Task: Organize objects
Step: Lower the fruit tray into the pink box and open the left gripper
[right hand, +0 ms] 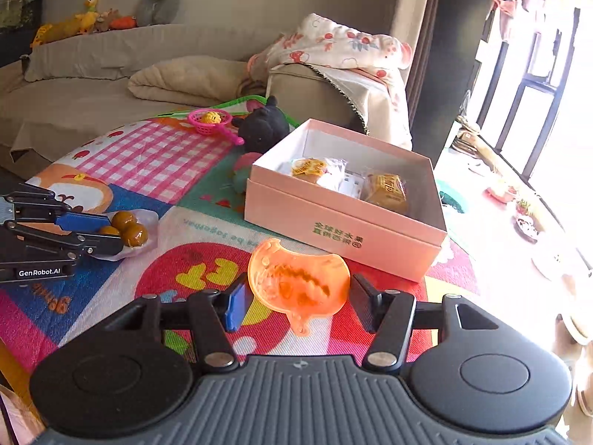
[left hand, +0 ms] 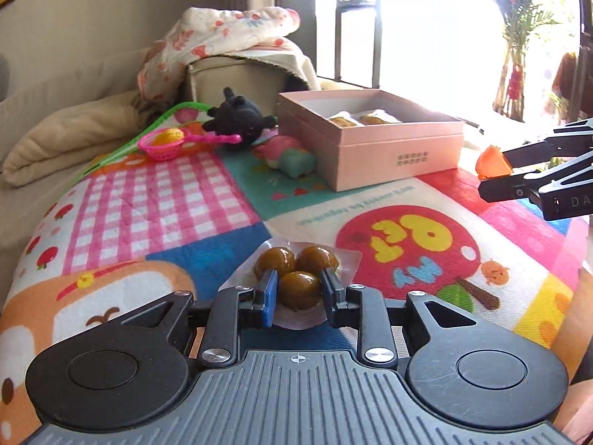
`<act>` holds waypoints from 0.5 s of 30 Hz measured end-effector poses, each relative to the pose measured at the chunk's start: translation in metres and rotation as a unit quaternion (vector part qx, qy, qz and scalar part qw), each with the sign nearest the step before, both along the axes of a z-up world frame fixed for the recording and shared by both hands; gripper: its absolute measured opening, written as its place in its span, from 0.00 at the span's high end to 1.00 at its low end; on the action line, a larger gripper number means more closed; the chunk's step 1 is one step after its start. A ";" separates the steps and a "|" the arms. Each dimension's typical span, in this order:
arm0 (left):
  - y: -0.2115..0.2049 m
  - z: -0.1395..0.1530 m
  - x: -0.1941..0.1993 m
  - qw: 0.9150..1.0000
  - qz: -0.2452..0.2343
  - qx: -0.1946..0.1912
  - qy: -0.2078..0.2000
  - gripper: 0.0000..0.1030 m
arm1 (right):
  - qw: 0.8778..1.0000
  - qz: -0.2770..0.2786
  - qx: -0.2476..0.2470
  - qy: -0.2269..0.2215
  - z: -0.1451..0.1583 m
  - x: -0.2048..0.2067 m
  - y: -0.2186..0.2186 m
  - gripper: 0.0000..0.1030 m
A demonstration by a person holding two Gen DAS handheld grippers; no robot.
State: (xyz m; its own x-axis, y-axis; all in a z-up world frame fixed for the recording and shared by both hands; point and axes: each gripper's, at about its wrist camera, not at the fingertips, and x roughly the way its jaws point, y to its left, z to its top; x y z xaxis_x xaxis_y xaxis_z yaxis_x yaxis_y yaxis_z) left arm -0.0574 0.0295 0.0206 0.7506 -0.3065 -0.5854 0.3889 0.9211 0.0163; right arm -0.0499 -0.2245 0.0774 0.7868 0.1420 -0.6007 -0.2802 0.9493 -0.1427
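Observation:
My left gripper (left hand: 298, 278) is shut on a clear packet of three brown glazed balls (left hand: 278, 261), held just above the colourful play mat (left hand: 148, 200). In the right wrist view that left gripper (right hand: 111, 231) and its packet (right hand: 129, 228) show at the left. My right gripper (right hand: 298, 289) is shut on an orange translucent plastic shell (right hand: 296, 278), its pads against both edges. The left wrist view shows the right gripper (left hand: 496, 174) with the orange shell (left hand: 493, 161) at the far right. An open pink box (right hand: 333, 237) with wrapped snacks (right hand: 385, 187) stands beyond the right gripper.
A black plush toy (left hand: 237, 115), a pink toy basket with a yellow ball (left hand: 163, 144) and a pink-and-green soft toy (left hand: 292, 155) lie left of the pink box (left hand: 389, 152). A beige sofa (right hand: 92, 74) with a floral blanket (right hand: 341, 42) rises behind. A bright window is at the right.

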 end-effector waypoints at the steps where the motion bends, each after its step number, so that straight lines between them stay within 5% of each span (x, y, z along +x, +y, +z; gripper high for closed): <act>1: -0.006 0.004 -0.002 1.000 -0.013 0.000 0.001 0.72 | 1.000 -0.004 0.006 -0.002 0.000 -0.004 -0.005 0.45; 6: -0.026 0.036 -0.002 0.999 -0.041 0.007 -0.031 0.72 | 0.999 -0.021 0.030 -0.014 -0.003 -0.016 -0.026 0.45; 11: -0.053 0.091 0.024 0.992 -0.053 0.019 -0.110 0.72 | 0.998 -0.030 0.045 -0.025 -0.004 -0.021 -0.038 0.45; 15: -0.082 0.121 0.071 0.988 -0.061 -0.014 -0.144 0.71 | 0.998 -0.040 0.047 -0.030 -0.006 -0.022 -0.048 0.45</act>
State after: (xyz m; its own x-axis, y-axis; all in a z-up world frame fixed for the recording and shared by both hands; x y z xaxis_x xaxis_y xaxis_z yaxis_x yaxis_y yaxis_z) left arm 0.0138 -0.0523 0.1414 0.8416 -0.4180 -0.3420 0.4796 0.8696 0.1174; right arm -0.0723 -0.2722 0.0712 0.8318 0.1313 -0.5394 -0.1974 0.9781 -0.0665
